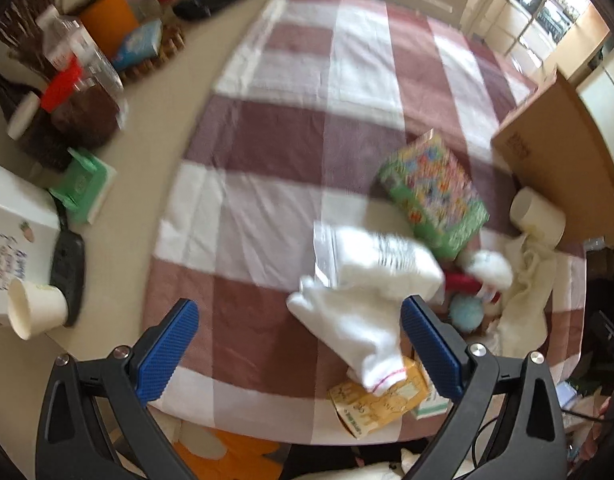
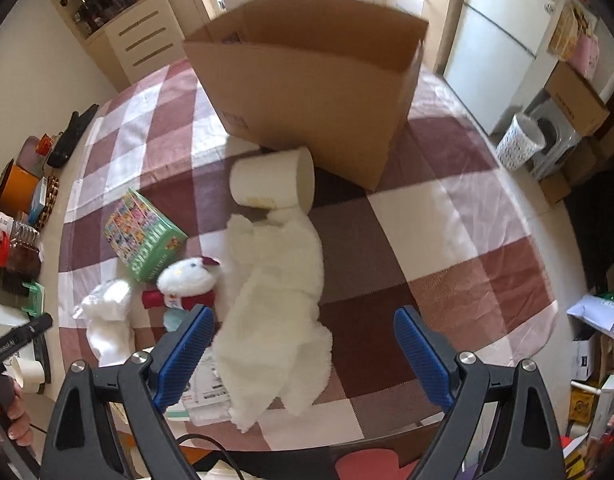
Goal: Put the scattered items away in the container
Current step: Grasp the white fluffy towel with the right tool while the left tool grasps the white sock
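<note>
In the left wrist view, the left claw [image 1: 299, 344] hung spread and empty over the checked cloth; a soft white sock [image 1: 347, 332] lay just inside its right finger, a bagged white bundle [image 1: 377, 264] beyond, a glossy green box [image 1: 435, 188] further ahead-right. In the right wrist view, the right claw [image 2: 305, 354] was likewise spread, holding nothing, with a fluffy white towel [image 2: 277, 300] between its fingers. Straight ahead stood the cardboard box [image 2: 311, 92], its inside hidden, a cylindrical cream cup [image 2: 273, 180] tipped before it. Seemingly everything remained on the counter [image 2: 447, 240].
</note>
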